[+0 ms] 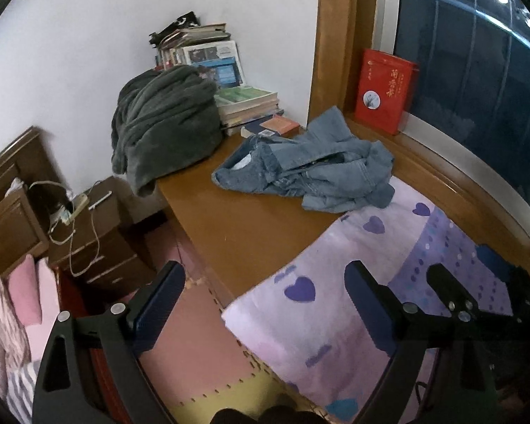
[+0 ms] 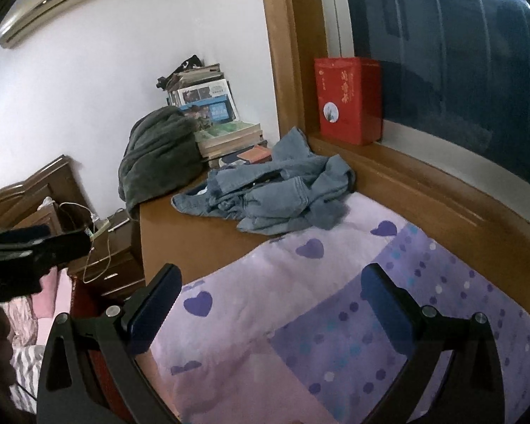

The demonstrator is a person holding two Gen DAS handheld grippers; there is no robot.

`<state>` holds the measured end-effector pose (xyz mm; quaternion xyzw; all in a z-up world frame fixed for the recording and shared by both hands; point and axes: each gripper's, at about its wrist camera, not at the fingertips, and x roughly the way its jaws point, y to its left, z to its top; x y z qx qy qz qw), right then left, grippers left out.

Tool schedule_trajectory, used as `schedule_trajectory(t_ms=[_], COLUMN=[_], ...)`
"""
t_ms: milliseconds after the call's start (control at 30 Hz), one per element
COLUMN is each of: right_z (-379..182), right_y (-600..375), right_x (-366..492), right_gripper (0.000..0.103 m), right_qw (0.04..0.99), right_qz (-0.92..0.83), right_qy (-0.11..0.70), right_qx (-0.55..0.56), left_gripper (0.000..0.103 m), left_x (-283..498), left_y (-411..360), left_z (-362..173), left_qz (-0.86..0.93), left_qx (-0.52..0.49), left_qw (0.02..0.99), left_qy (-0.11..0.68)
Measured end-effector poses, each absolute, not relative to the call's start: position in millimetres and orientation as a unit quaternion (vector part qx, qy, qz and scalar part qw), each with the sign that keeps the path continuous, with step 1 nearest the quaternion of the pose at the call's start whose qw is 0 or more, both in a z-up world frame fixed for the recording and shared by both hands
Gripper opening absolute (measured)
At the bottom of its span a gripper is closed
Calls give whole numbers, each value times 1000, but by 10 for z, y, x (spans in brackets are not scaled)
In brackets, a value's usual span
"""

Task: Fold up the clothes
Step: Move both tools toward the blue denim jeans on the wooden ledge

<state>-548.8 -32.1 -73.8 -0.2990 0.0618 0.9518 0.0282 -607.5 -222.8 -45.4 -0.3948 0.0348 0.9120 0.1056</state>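
Note:
A crumpled blue denim garment (image 1: 307, 169) (image 2: 272, 190) lies on the wooden window ledge (image 1: 243, 226), its near edge spilling onto a lilac sheet with purple hearts (image 1: 335, 265) (image 2: 251, 304). My left gripper (image 1: 265, 304) hovers open and holds nothing, over the sheet's left edge and well short of the denim. My right gripper (image 2: 272, 296) is open too, above the sheet, with nothing between its fingers. It also shows at the right of the left wrist view (image 1: 466, 268). The left gripper's body (image 2: 35, 247) shows at the left edge of the right wrist view.
A dark grey fleece bundle (image 1: 166, 123) (image 2: 159, 162) and stacked books (image 1: 247, 99) fill the ledge's far corner. A red box (image 1: 385, 92) (image 2: 349, 102) stands against the window. Left, below the ledge, are a nightstand with cables (image 1: 95, 233), pink pillows (image 1: 24, 293) and foam floor mats (image 1: 194, 353).

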Motion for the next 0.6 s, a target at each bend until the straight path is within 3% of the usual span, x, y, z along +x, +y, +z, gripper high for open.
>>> schedule_trajectory(t_ms=[433,600], right_z=[-816,-900], right_y=[-293,-313], right_x=[-5874,-6146], right_gripper=[103,103], right_qw=[113,167], right_qz=[939,921], right_qy=[71,86], right_qx=[-316,-341], left_gripper=[94,94], left_x=[-7135,-7712], left_y=[-2024,-1887], left_z=[-743,-974], left_qz=[883,878], left_qx=[-423,-410], left_qw=[193,217], left_qy=[56,120])
